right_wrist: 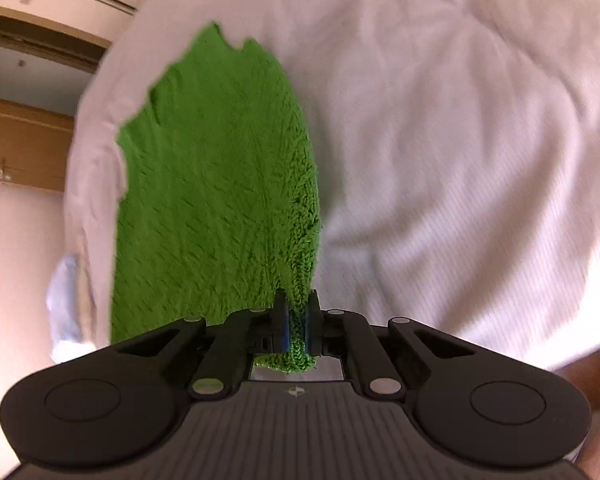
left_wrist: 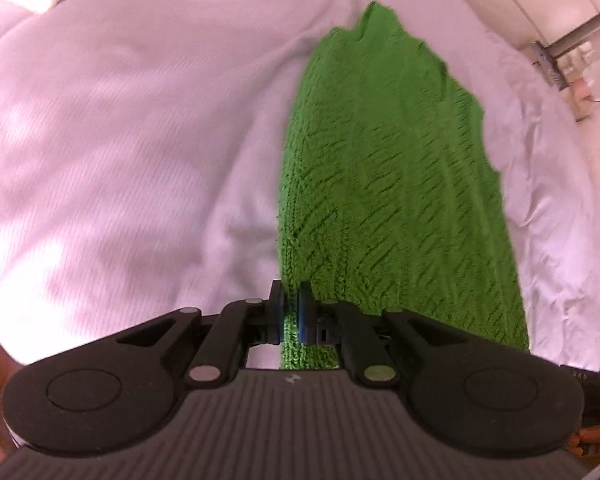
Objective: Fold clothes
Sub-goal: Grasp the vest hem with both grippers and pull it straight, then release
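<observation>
A green knitted garment (left_wrist: pixel 384 184) stretches away from me over a white bedsheet (left_wrist: pixel 120 140). My left gripper (left_wrist: pixel 290 304) is shut on the garment's near left edge. In the right wrist view the same green garment (right_wrist: pixel 216 200) hangs forward, and my right gripper (right_wrist: pixel 297 312) is shut on its near right edge. Both grippers hold the knit lifted and taut. The garment's far end has a jagged outline against the sheet (right_wrist: pixel 460 140).
The bed fills most of both views. A wall and a shelf with small items (left_wrist: pixel 580 76) stand at the far right of the left view. Wooden furniture and a wall (right_wrist: pixel 24 140) lie left of the bed in the right view.
</observation>
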Motion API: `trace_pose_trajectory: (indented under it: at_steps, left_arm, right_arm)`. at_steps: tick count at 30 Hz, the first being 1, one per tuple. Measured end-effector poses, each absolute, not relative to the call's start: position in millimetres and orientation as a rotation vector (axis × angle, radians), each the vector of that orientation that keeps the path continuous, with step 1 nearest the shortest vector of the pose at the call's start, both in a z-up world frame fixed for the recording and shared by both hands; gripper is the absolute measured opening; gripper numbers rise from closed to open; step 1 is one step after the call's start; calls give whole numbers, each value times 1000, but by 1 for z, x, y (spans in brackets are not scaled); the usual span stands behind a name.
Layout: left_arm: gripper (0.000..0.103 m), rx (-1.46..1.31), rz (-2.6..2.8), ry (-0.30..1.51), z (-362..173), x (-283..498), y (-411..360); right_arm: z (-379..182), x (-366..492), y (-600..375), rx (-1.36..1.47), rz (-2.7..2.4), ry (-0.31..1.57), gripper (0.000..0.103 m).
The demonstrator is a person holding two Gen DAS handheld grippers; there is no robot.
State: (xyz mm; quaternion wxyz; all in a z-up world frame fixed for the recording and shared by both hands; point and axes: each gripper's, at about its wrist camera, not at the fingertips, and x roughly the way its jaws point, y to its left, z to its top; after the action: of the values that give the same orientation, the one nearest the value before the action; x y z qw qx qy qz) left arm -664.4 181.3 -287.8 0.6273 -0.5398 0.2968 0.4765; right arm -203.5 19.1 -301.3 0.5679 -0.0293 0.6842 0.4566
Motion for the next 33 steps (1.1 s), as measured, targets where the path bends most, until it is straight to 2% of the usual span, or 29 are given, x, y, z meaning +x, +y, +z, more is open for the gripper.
trace_pose_trajectory:
  at_steps: [8,12,13,14,15,16,17,19,20,22,23,24,25,29,33]
  left_arm:
    - [4,-1177,1103,619,-280,-657,167]
    - [6,-1216,1078,614,-312,-658,172]
    - [8,-1227,1050,598,-319,-660,175]
    - [19,-1234,1027,575,-326,-663,177]
    - [31,-1239,1004,546,-332,-667,180]
    - [34,-1238,985,516,-336,-670,182]
    - [36,-1238,970,492,-341,-672,184]
    - [35,-1238,920,455,-353,-674,189]
    - [33,-1224,900,440,-357,-674,190]
    - [19,-1171,870,428,-362,-672,191]
    - [7,-1139,861,421,-362,-672,189]
    - [7,-1109,849,405,-361,-673,185]
    - [6,-1075,844,391,-360,-673,180]
    - [5,-941,863,300,-349,-681,150]
    - [5,-945,892,241,-336,-690,123]
  right_arm:
    - [-297,-198,17,-101,1128,1573,5]
    - [-306,-196,19,-85,1178,1568,7]
    - [-314,-197,19,-71,1197,1579,10]
    - [-322,-198,17,-51,1205,1577,19]
    - [-331,-199,16,-31,1213,1574,24]
    - [-337,-199,13,7,1220,1561,32]
    - [-343,-198,10,46,1227,1547,45]
    - [-358,-196,2,165,1239,1530,49]
    - [-364,-197,0,202,1246,1530,48]
    - [-374,-201,-1,237,1284,1513,43]
    - [-377,-204,0,237,1301,1502,26]
    - [-381,-208,3,210,1311,1479,15]
    - [-384,-210,3,201,1313,1462,11]
    - [-382,-208,-8,224,1360,1380,8]
    - [-370,-204,-29,242,1354,1324,6]
